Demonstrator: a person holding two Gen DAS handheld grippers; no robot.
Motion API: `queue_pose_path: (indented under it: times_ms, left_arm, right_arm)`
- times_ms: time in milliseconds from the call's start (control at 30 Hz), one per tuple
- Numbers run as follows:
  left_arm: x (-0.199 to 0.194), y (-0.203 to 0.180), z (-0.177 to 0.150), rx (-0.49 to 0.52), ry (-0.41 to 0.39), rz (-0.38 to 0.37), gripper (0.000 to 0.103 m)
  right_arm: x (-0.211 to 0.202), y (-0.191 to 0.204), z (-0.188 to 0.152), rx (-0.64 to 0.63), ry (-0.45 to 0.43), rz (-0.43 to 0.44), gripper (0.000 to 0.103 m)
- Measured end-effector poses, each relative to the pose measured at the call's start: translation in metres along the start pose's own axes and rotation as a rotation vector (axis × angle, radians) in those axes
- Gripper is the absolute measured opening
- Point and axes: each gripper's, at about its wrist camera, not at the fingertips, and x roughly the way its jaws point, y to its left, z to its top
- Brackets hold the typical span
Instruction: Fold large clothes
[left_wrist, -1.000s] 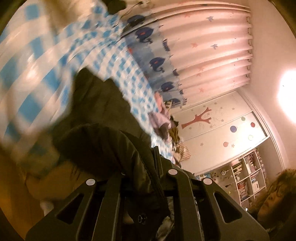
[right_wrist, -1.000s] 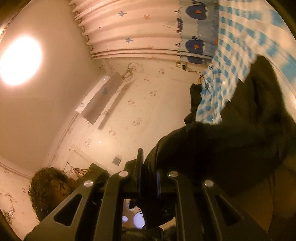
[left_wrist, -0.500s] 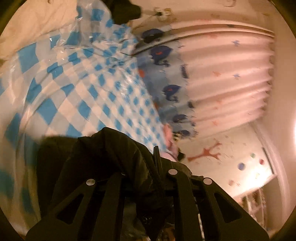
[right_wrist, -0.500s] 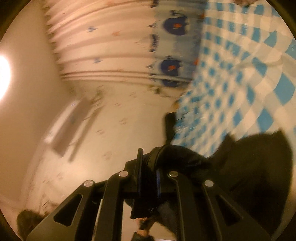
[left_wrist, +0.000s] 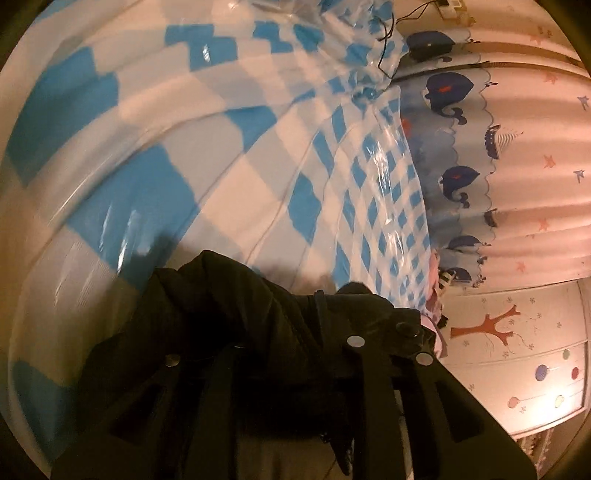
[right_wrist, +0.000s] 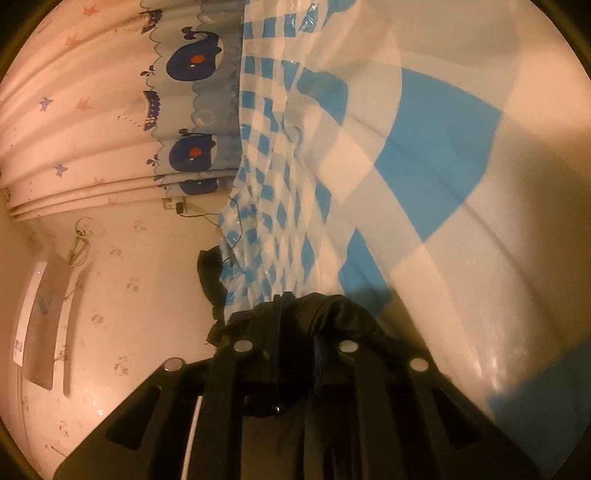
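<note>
In the left wrist view, the left gripper (left_wrist: 295, 332) pinches a black garment (left_wrist: 229, 306). The cloth is bunched up between the two fingers (left_wrist: 365, 373) and spills over them, so the tips are mostly hidden. More of the black cloth hangs down on the left side of the fingers. Just past the fingertips lies a shiny blue-and-white checked sheet (left_wrist: 221, 147), and the garment touches it. Far ahead and to the right of the fingers hangs a pink curtain (left_wrist: 535, 147) with stars and dark blue whales. Below the curtain, to the right of the fingers, is a white wardrobe (left_wrist: 517, 350) with a red tree and colored dots on it. A thin black cable (left_wrist: 384, 48) runs over the far end of the sheet.

In the right wrist view, the right gripper (right_wrist: 295, 321) also pinches the black garment (right_wrist: 332, 314), with the fingers (right_wrist: 354, 369) pressed close on a bunched fold. The checked sheet (right_wrist: 443, 166) fills the space ahead and to the right of the fingers. The whale curtain (right_wrist: 110, 110) hangs far ahead on the left. A white air conditioner (right_wrist: 40, 325) sits on the wall to the left of the fingers.
</note>
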Motion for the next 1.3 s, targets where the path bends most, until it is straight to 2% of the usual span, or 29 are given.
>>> queue_pose_path:
  times_ms: [33, 67, 133, 200, 233, 300, 367, 467, 500, 567, 633, 700, 733, 767, 800, 833, 867, 933, 1033, 1133, 1200, 1233, 1300]
  left_arm:
    - [-0.005, 0.001, 0.001, -0.026, 0.013, -0.013, 0.027]
    - [-0.014, 0.000, 0.002, -0.053, 0.015, -0.033, 0.032]
    - [-0.034, -0.005, 0.003, -0.087, -0.006, -0.069, 0.063]
    - [-0.068, -0.017, 0.004, -0.114, -0.076, -0.085, 0.080]
    - [-0.083, -0.026, 0.005, -0.099, -0.120, -0.089, 0.083]
    - [-0.108, -0.051, 0.000, -0.019, -0.195, -0.095, 0.083]
    - [-0.117, -0.089, -0.014, 0.130, -0.240, -0.081, 0.084]
    - [-0.097, -0.133, -0.039, 0.314, -0.227, -0.061, 0.084]
    - [-0.078, -0.148, -0.050, 0.385, -0.203, -0.049, 0.085]
    - [-0.047, -0.164, -0.064, 0.475, -0.167, 0.002, 0.085]
    - [-0.002, -0.167, -0.074, 0.559, -0.117, 0.090, 0.085]
    - [0.029, -0.148, -0.076, 0.554, -0.061, 0.151, 0.084]
    - [0.042, -0.129, -0.075, 0.527, -0.041, 0.175, 0.084]
    - [0.049, -0.107, -0.073, 0.497, -0.026, 0.161, 0.083]
    - [0.050, -0.094, -0.073, 0.482, -0.024, 0.121, 0.078]
    - [0.050, -0.085, -0.071, 0.476, -0.033, 0.095, 0.073]
    - [0.051, -0.078, -0.072, 0.481, -0.038, 0.092, 0.071]
    - [0.055, -0.077, -0.077, 0.507, -0.032, 0.121, 0.071]
    - [0.052, -0.088, -0.079, 0.523, -0.026, 0.216, 0.071]
    - [0.015, -0.109, -0.084, 0.555, -0.128, 0.186, 0.073]
    - [-0.001, -0.112, -0.084, 0.581, -0.195, 0.202, 0.077]
    - [-0.003, -0.106, -0.081, 0.566, -0.205, 0.210, 0.078]
    - [0.002, -0.076, -0.072, 0.487, -0.179, 0.234, 0.077]
  right_arm:
    - [-0.003, 0.002, 0.000, 0.003, 0.000, 0.003, 0.034]
    - [-0.013, 0.008, -0.002, 0.005, -0.013, 0.012, 0.042]
    - [-0.030, 0.026, -0.006, -0.032, -0.057, 0.001, 0.067]
    - [-0.048, 0.053, -0.011, -0.103, -0.101, 0.012, 0.067]
    - [-0.055, 0.070, -0.016, -0.156, -0.122, -0.004, 0.070]
    - [-0.057, 0.114, -0.031, -0.330, -0.166, -0.093, 0.077]
    - [-0.038, 0.156, -0.051, -0.510, -0.166, -0.186, 0.078]
    - [0.020, 0.200, -0.081, -0.752, -0.134, -0.361, 0.082]
    - [0.044, 0.208, -0.088, -0.819, -0.117, -0.421, 0.082]
    - [0.092, 0.211, -0.100, -0.938, -0.074, -0.542, 0.082]
    - [0.123, 0.199, -0.104, -1.011, -0.048, -0.641, 0.082]
    - [0.147, 0.166, -0.099, -1.025, -0.014, -0.758, 0.082]
    - [0.151, 0.147, -0.093, -0.999, 0.004, -0.784, 0.082]
    - [0.151, 0.117, -0.082, -0.908, 0.042, -0.776, 0.082]
    - [0.145, 0.097, -0.072, -0.824, 0.061, -0.718, 0.082]
    - [0.139, 0.084, -0.064, -0.760, 0.056, -0.663, 0.082]
    - [0.133, 0.075, -0.060, -0.736, 0.037, -0.643, 0.082]
    - [0.137, 0.072, -0.061, -0.746, 0.043, -0.652, 0.083]
    - [0.139, 0.081, -0.064, -0.764, 0.087, -0.699, 0.082]
    - [0.112, 0.110, -0.072, -0.812, 0.012, -0.660, 0.084]
    - [0.093, 0.124, -0.071, -0.854, -0.068, -0.666, 0.089]
    - [0.088, 0.122, -0.067, -0.852, -0.089, -0.687, 0.090]
    - [0.084, 0.096, -0.050, -0.772, -0.076, -0.733, 0.090]
